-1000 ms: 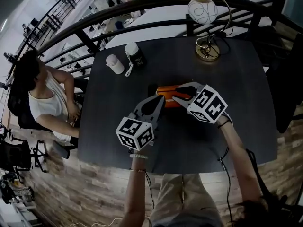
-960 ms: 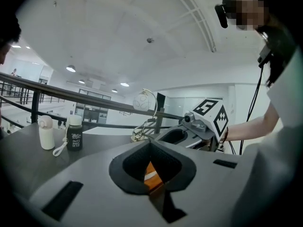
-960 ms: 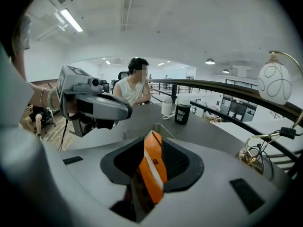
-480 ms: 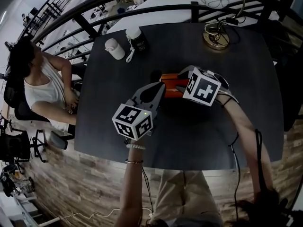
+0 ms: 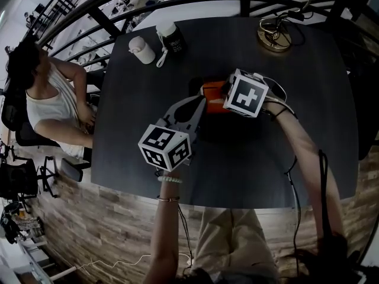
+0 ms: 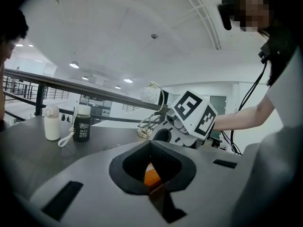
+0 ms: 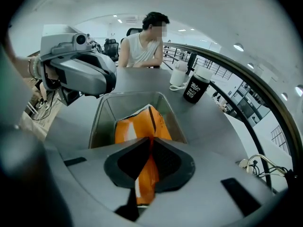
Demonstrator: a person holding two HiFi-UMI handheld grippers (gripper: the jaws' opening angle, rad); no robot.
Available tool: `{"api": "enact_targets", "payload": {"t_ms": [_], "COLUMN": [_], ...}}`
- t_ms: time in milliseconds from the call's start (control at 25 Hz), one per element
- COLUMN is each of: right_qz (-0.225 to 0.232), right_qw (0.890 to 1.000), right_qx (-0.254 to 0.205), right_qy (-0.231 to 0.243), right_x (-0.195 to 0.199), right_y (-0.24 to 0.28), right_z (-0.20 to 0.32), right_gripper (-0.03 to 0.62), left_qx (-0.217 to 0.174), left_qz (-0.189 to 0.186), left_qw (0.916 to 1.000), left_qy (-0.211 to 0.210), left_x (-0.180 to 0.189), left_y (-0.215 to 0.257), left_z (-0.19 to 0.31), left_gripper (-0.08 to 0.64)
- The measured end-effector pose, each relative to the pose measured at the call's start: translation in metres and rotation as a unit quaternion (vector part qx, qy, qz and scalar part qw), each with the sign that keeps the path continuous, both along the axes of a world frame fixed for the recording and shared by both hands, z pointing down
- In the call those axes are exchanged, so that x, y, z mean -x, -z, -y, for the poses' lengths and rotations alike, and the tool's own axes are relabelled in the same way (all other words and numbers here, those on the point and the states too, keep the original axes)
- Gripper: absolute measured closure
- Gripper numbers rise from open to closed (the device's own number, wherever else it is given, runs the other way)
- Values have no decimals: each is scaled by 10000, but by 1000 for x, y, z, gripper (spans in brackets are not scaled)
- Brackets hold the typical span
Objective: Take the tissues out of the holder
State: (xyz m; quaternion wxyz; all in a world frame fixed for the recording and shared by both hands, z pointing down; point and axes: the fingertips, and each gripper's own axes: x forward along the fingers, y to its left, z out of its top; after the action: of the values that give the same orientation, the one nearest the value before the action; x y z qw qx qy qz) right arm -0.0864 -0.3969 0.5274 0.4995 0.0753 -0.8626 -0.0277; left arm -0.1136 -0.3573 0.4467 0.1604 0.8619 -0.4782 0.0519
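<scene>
A white bottle (image 5: 142, 49) and dark bottle (image 5: 170, 39) stand side by side on the dark table (image 5: 249, 158), lamp (image 5: 274, 33) well apart.

LIGHT: dim, flat indoor light, ceiling lamps (image 6: 74, 65) glowing white | TABLE: dark table (image 5: 249, 158) swallows shadows, pale surroundings wash out | LENS: heavy fisheye bend, black vignette at the gripper views' edges | FOCUS: right claw (image 7: 151, 143) and orange tissue pack (image 7: 137, 126) soft up close

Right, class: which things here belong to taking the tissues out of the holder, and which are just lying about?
Job in hand:
orange tissue pack
holder
right gripper, jaws just been closing, now on the pack
left gripper, by the holder

Lying about:
white bottle
dark bottle
lamp
</scene>
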Motion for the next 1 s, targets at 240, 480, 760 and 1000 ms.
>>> {"api": "enact_targets", "payload": {"t_ms": [240,480,760,1000], "right_qz": [236,715,1250,1680], "right_qw": [9997,9966,9891,9805], "right_qx": [-39,-294,-594,-779], "right_qy": [-68,-272,-495,-665], "right_x": [-2,-5,-6,-16], "right_y": [4,27,73,118], "right_z": [0,5,6,-10], "right_gripper": [575,577,577,576], "left_qx": [24,-99,-312,-552], "left_qz": [-23,-10,43,113], "left_qw": [10000,10000,9995,9984], "left_qy": [17,4,40,56], "left_x": [2,4,7,9], "left_y": [-2,13,40,70], "left_z": [-5,-9,-19,-37], "left_gripper": [552,552,552,552]}}
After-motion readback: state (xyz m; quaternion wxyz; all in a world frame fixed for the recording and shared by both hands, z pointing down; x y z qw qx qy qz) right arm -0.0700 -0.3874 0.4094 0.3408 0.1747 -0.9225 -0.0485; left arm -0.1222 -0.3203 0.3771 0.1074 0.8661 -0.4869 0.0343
